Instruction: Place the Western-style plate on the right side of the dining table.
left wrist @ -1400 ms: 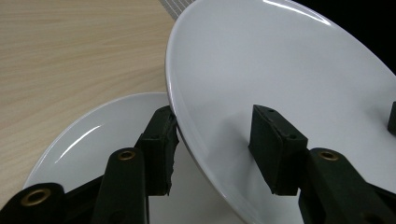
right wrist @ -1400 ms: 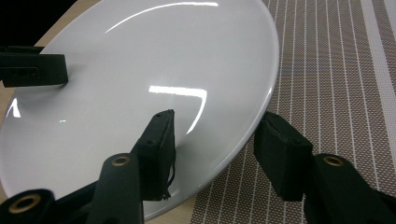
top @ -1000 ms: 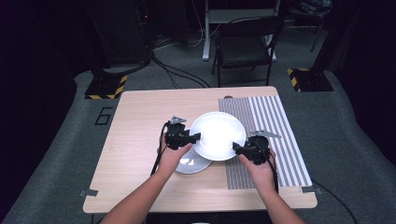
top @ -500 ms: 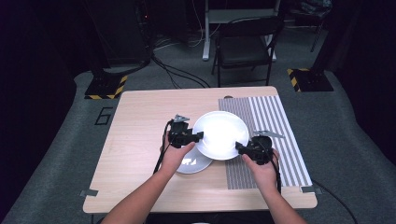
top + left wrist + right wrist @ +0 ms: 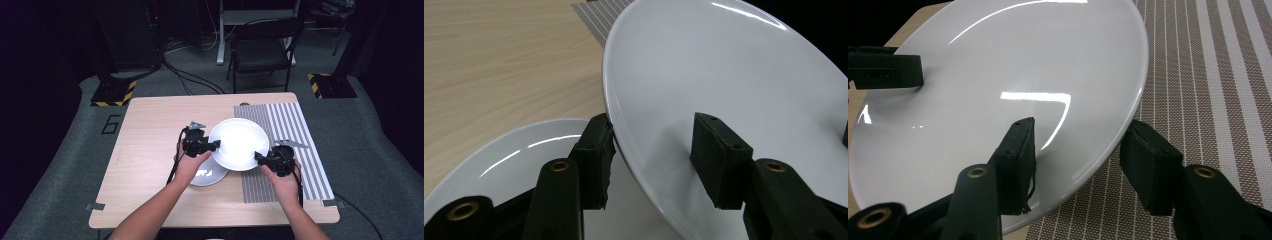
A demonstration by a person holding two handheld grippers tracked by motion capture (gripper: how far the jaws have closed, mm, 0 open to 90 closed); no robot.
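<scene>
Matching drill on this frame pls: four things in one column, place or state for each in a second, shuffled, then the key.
Things:
1. large white plate
2. small plate
3. striped mat
4. chair

Places or states:
A. lies flat on the right side of the table
B. stands on the floor beyond the table
C. gripped at opposite rims by the left gripper and right gripper
D. rests on the wood, partly under the bigger plate

Pairs: 1-C, 2-D, 3-A, 4-B
</scene>
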